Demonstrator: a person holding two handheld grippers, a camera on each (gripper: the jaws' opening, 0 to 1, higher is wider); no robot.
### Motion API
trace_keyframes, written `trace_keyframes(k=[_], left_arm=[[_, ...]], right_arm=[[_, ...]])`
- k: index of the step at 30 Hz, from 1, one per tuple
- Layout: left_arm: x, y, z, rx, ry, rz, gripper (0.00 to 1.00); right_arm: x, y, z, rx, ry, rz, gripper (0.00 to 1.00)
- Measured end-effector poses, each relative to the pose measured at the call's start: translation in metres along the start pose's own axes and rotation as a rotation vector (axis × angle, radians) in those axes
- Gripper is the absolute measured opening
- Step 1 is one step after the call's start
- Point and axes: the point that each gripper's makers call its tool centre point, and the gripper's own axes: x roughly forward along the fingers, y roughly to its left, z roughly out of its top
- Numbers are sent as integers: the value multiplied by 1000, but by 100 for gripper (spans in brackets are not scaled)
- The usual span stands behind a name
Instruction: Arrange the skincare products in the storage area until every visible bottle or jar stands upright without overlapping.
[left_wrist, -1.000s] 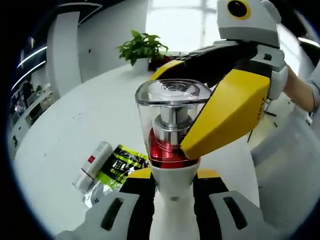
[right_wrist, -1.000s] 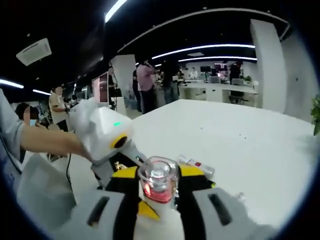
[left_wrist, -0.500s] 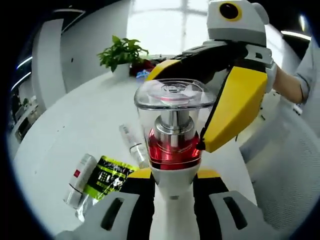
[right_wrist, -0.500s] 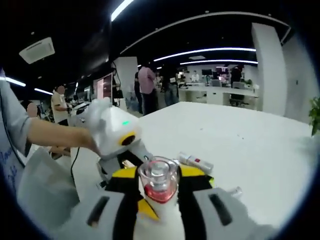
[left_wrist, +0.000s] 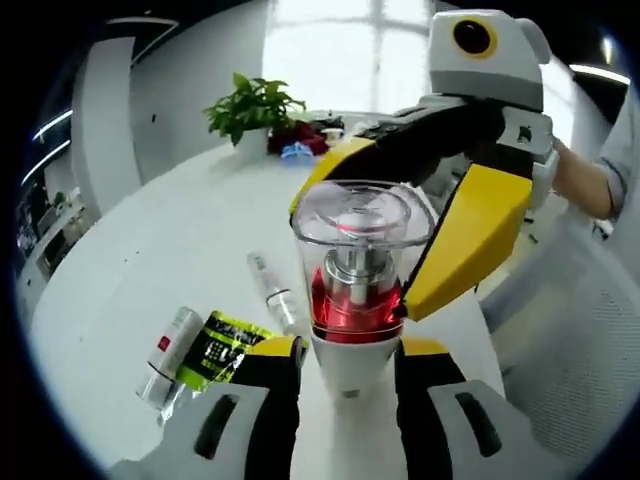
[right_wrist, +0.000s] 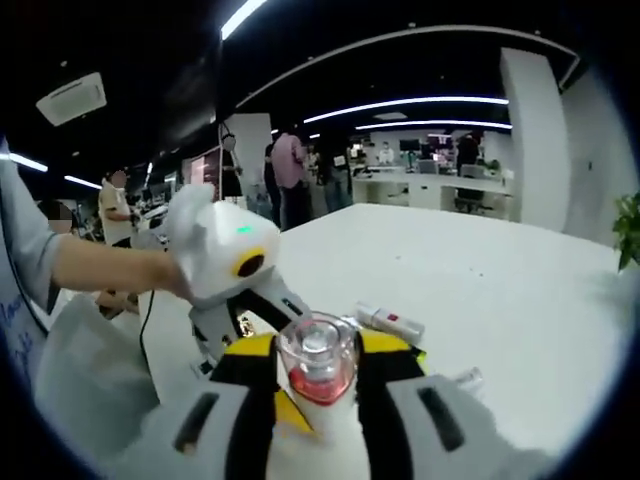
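Both grippers clamp the red pump bottle; loosen one unevenly and it may topple.

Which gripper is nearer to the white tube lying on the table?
Left. The white tube lies close beside the left gripper, next to a green packet. The right gripper sits on the far side of the pump bottle both clamp.

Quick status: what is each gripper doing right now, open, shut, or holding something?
Left gripper: shut on the red pump bottle, at its white base.
Right gripper: shut on the same red pump bottle, at its clear cap.
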Motion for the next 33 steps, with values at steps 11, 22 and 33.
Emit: trace_keyframes(k=[11, 22, 33], left_arm=[[-30, 3, -9, 6, 40, 97, 35], [-77, 21, -12, -68, 19, 280, 45], [-134, 25, -35, -205, 6, 464, 57]], right_arm=[[-2, 2, -1, -7, -4, -15, 32], [-12, 0, 4, -30, 6, -39, 46], [-23, 0, -2, -72, 86, -79, 64]])
